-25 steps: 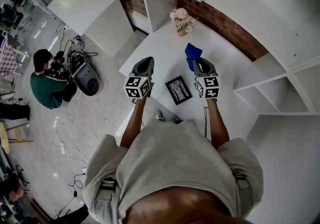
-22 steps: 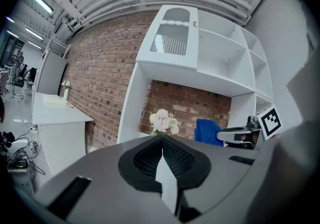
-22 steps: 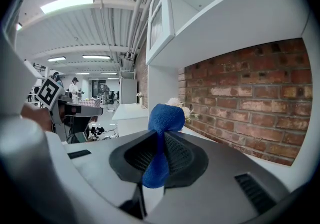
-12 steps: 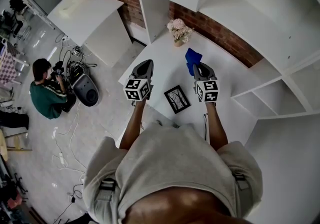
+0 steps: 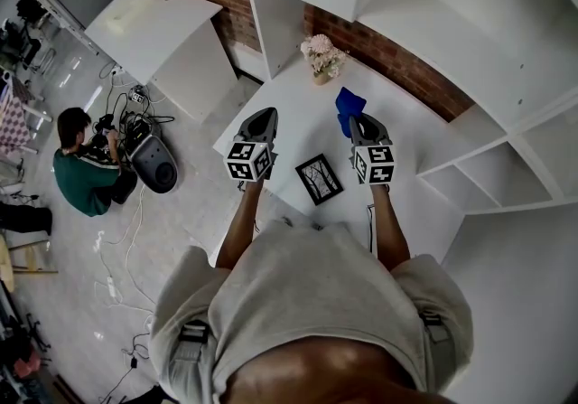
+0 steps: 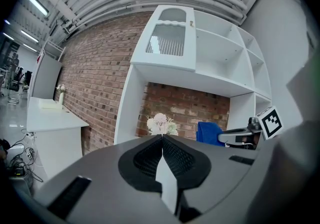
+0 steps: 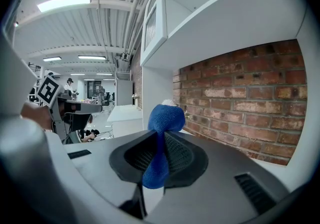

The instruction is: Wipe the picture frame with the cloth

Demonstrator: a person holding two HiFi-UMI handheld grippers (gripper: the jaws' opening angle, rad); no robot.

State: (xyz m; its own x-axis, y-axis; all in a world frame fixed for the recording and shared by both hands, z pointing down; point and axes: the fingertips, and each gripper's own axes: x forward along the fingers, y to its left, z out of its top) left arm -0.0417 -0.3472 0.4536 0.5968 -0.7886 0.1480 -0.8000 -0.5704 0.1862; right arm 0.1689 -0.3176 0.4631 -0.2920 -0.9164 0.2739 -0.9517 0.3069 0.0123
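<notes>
A small black picture frame [image 5: 319, 178] with a pale tree print lies flat on the white table [image 5: 298, 95], between the two grippers. My right gripper [image 5: 361, 125] is shut on the blue cloth [image 5: 348, 107], which bunches out past the jaw tips; in the right gripper view the blue cloth [image 7: 161, 133] is pinched between the ribbed pads. My left gripper [image 5: 263, 118] is held left of the frame, jaws shut together with nothing between them. In the left gripper view the blue cloth [image 6: 210, 133] and the right gripper [image 6: 243, 135] show at right.
A vase of pale flowers [image 5: 323, 55] stands at the table's back by the brick wall [image 5: 397, 50]. White shelving [image 5: 470, 59] rises at right. A second white table [image 5: 153, 18] is at left. A person [image 5: 81, 163] sits on the floor among cables.
The view has shifted slightly: frame, grippers and cloth sit a little higher and more centred than one second ago. Both grippers keep their pose relative to the frame.
</notes>
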